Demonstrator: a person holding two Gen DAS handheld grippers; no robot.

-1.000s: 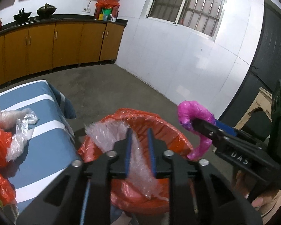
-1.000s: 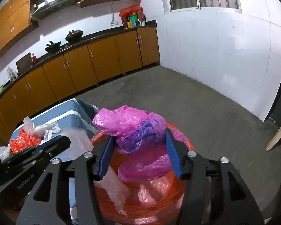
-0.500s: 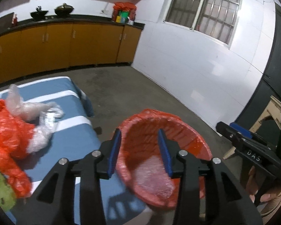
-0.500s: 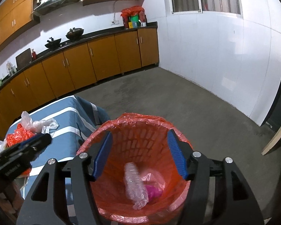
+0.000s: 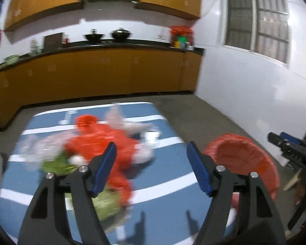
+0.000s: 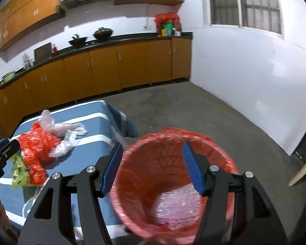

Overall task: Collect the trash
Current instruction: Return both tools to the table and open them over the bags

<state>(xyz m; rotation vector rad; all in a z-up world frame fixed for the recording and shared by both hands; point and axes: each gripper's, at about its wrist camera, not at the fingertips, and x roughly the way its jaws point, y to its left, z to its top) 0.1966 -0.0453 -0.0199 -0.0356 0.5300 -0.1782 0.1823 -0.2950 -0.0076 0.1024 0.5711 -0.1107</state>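
Both grippers gape, empty. Ahead of left gripper (image 5: 151,163): orange bag (image 5: 104,140), light, limp, slippery; pinch a bunched fold. Right gripper (image 6: 152,167) above bin (image 6: 173,183).

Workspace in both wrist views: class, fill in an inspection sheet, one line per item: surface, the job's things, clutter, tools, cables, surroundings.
Surface: table with blue, white-striped cloth.
Job's things: orange-lined trash bin on the floor beside the table, bubble wrap and something pink inside it; on the cloth an orange plastic bag, clear plastic bag and green wrapper.
Clutter: nothing seen beyond the trash.
Tools: left tool open, empty, facing the pile; right tool open, empty, over the bin.
Cables: one cord down the wall to a socket.
Surroundings: orange kitchen cabinets, two woks, barred window, concrete floor.
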